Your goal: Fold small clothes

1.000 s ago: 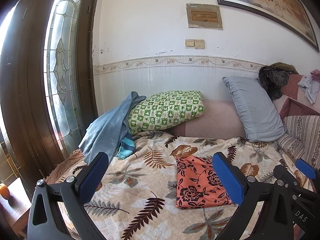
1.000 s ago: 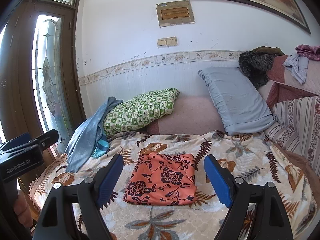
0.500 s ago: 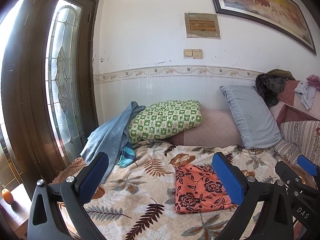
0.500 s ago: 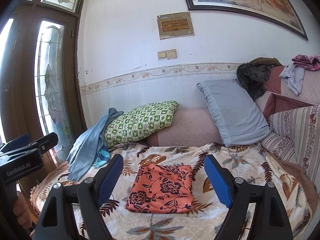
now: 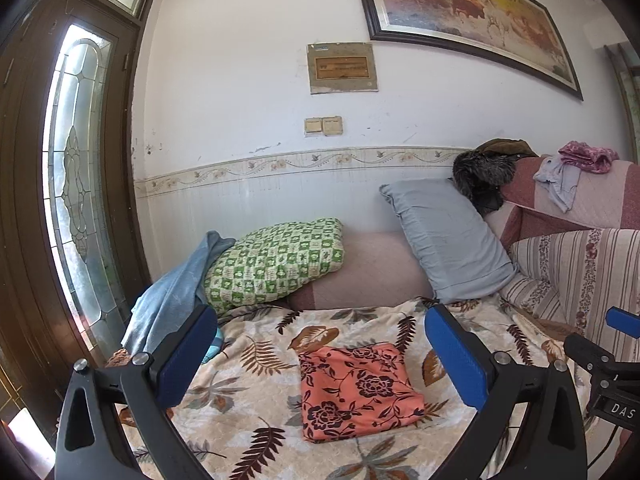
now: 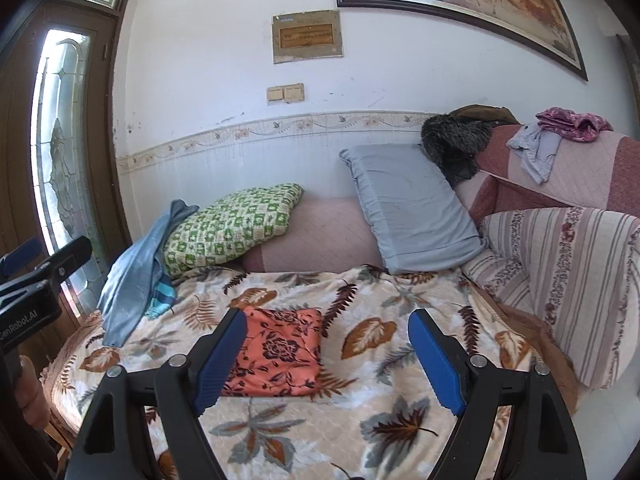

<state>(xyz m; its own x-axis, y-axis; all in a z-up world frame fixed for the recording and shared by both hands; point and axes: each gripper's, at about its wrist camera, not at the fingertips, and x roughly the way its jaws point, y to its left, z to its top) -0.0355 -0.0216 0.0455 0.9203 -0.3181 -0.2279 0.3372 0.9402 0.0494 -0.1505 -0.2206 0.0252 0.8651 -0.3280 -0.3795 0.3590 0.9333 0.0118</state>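
Observation:
A folded orange cloth with dark flowers [image 5: 356, 390] lies flat on the leaf-patterned bedspread [image 5: 248, 396]. It also shows in the right wrist view [image 6: 280, 352]. My left gripper [image 5: 320, 354] is open and empty, held back above the near part of the bed. My right gripper [image 6: 328, 360] is open and empty too, with its left finger [image 6: 220, 358] in front of the cloth's left side. Neither gripper touches the cloth.
A green checked pillow [image 5: 276, 264], a grey pillow [image 5: 448, 240] and a blue garment [image 5: 172, 296] lie at the back of the bed. A striped sofa arm [image 6: 560, 280] with loose clothes [image 6: 560, 136] stands at the right. A glass door [image 5: 76, 200] is at the left.
Both grippers have drawn back and tilted up, so the orange cloth sits lower and smaller in view. The cloth has not moved. Both grippers stay open.

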